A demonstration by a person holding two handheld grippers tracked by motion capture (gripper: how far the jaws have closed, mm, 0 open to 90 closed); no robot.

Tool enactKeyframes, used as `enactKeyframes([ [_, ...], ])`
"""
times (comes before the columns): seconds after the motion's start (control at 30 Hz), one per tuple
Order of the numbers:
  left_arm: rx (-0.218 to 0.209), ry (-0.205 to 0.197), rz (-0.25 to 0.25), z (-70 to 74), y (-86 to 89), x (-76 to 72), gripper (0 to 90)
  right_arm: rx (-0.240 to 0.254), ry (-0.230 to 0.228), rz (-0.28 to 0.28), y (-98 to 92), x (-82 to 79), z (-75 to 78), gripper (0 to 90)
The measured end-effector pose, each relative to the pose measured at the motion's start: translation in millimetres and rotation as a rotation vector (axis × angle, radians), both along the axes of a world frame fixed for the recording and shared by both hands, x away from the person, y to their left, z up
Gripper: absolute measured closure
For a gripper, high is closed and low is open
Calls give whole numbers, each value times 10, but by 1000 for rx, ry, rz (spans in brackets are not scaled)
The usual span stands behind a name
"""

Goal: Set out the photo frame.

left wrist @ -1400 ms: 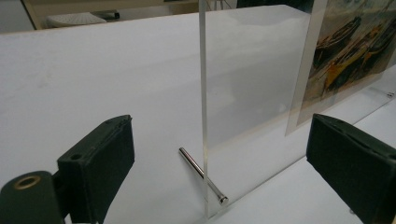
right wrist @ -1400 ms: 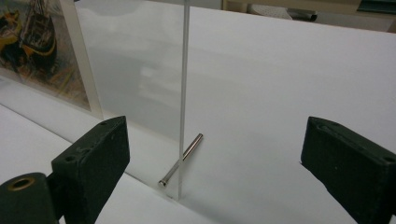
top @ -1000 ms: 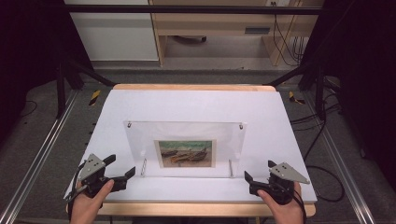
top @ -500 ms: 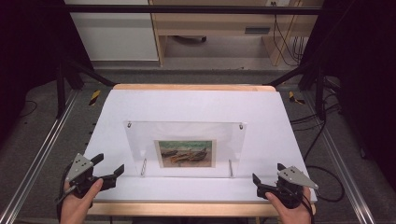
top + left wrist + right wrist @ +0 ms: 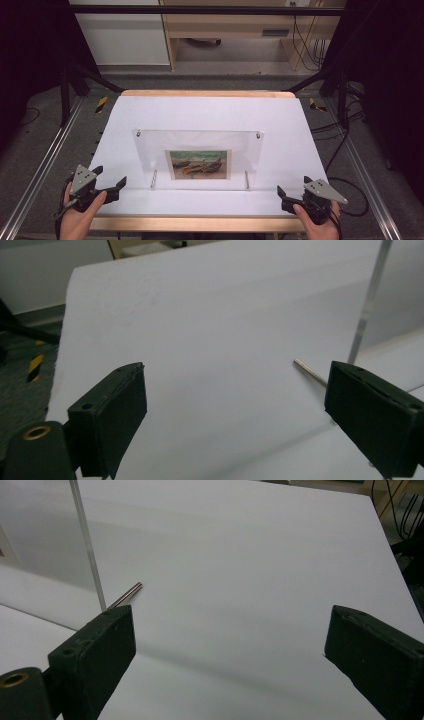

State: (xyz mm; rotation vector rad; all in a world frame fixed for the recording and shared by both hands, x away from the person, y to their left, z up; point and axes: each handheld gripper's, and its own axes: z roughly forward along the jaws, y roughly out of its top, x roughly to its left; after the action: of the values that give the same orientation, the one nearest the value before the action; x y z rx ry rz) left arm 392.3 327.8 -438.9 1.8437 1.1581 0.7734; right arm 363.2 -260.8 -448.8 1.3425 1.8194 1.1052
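Observation:
A clear acrylic picture frame (image 5: 198,157) stands upright in the middle of the white table (image 5: 210,112), with a small painting of boats (image 5: 199,164) in it. Two metal pins (image 5: 153,178) prop it at the front. My left gripper (image 5: 109,180) hovers open at the table's front left corner, apart from the frame. My right gripper (image 5: 294,188) is open at the front right corner. In the left gripper view the frame's edge (image 5: 370,295) and a pin (image 5: 310,372) lie ahead right of the left gripper (image 5: 240,425). In the right gripper view the frame's edge (image 5: 87,545) and a pin (image 5: 126,595) lie ahead left of the right gripper (image 5: 230,665).
The table has a wooden rim (image 5: 200,223) at the front. Aluminium rails (image 5: 35,170) run along both sides on the grey floor. Cables (image 5: 345,145) trail at the right. A wooden bench (image 5: 235,30) stands beyond the table.
Both grippers have drawn back toward the front edge and outward to the corners, away from the frame. The frame stays upright where it was.

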Motion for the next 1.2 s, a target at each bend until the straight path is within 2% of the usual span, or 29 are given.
enactKeyframes([
  [0.03, 38, 3, 5, -7, -8, 4, 94, -10, 1, 1, -6, 9, -7, 70],
  [0.07, 50, 6, 11, -9, -11, 9, 95, -13, 0, -3, -9, 18, -11, 71],
  [0.17, 61, 3, 18, -3, -22, 27, 95, -10, 8, -8, -18, 54, -20, 80],
  [0.27, 97, -1, 24, -4, -39, 68, 95, -21, 20, -25, -30, 113, -43, 84],
  [0.33, 106, 6, 21, -14, -42, 120, 95, -35, 36, -46, -31, 157, -58, 88],
  [0.43, 106, 16, 25, -45, -54, 187, 95, -49, 61, -74, -31, 222, -85, 90],
  [0.47, 97, 36, 19, -69, -60, 227, 95, -54, 69, -83, -30, 241, -93, 91],
  [0.57, 80, 56, 13, -105, -69, 282, 97, -68, 89, -106, -33, 294, -112, 93],
  [0.8, 94, 83, 1, -131, -111, 417, 97, -93, 108, -98, 1, 400, -124, 93],
  [0.9, 66, 100, -3, -126, -113, 480, 104, -98, 114, -89, 26, 460, -123, 91],
  [1.2, 67, 119, -5, -153, -146, 665, 109, -127, 120, -93, 50, 623, -127, 91],
])
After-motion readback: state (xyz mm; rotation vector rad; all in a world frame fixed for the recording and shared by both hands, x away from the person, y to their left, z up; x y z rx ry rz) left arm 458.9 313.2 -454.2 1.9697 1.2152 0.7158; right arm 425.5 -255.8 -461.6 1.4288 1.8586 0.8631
